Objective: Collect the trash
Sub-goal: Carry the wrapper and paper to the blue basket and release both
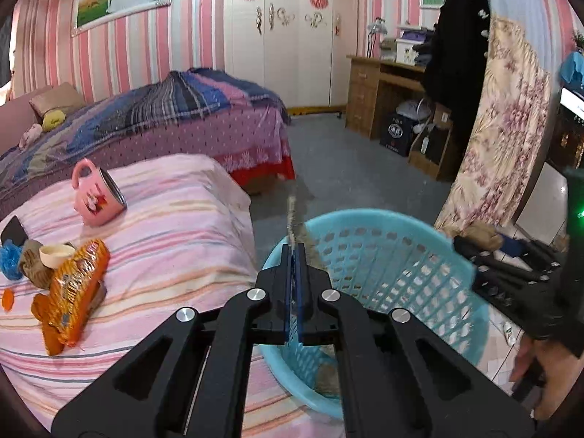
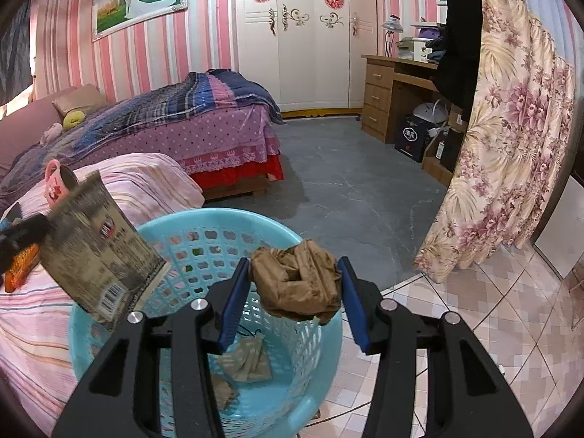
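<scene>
Partly hidden: basket (image 2: 299, 241) trash (image 2: 248, 363).

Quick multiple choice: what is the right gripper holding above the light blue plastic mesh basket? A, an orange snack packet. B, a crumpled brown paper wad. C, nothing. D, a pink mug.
B: the right gripper has a crumpled brown paper wad between its blue pads, over the light blue plastic mesh basket.
</scene>
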The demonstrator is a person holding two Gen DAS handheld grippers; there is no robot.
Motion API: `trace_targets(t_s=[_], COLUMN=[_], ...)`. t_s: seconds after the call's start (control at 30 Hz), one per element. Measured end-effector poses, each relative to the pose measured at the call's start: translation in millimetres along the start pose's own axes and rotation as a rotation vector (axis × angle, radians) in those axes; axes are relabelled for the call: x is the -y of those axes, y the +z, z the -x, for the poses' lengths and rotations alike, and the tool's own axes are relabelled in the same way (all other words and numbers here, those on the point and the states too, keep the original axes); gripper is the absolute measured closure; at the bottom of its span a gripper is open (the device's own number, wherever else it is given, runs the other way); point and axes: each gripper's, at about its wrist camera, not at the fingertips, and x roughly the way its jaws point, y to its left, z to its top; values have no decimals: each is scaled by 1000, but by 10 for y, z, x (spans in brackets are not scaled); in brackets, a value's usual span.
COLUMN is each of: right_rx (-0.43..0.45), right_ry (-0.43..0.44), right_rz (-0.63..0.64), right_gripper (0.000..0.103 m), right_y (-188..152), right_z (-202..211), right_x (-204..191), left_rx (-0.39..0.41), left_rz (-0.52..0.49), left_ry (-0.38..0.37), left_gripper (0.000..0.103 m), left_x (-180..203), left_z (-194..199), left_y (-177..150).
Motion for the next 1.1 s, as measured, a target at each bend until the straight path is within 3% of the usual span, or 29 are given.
trace_targets(t_s=[0.07,0.13,0.17,0.3,0.5,0.63,0.73,0.87,1.1], right_rx=[4,2,2,0,22,36,37,37,35], right_ry=[0,3,2,-3,-8,-21,-82,-90,-97], right_rz=[-5,7,10,33,34,51,77,57,67], right_gripper=[54,54,54,54,52,25,15,7,5], right_y=[-16,-28,-30,-38,5,24,59,123,152], right_z=[-21,-66,-69,-93,-57,-46,-53,-45,-42], right_x=[-7,-31,-40,-120,-249,-338,-446,-515,-652], left_rx=[-23,-6,9,28,5,-2,19,44,74], left_rz=[-1,-9,-18,-32,45,84,83,83,102], left_ry=[-1,39,65,134,175,194,231,271,351], left_gripper=[78,34,24,12,7,6,6,5,5], left_x=[-49,-106,-115,-302,-745,-1003,-1175,-1399,-1896], left_z=[-66,-60,-48,-33,-67,-33,68,229,527], left_y=[-26,-61,-72,-112,-150,-184,-186,-205,-269])
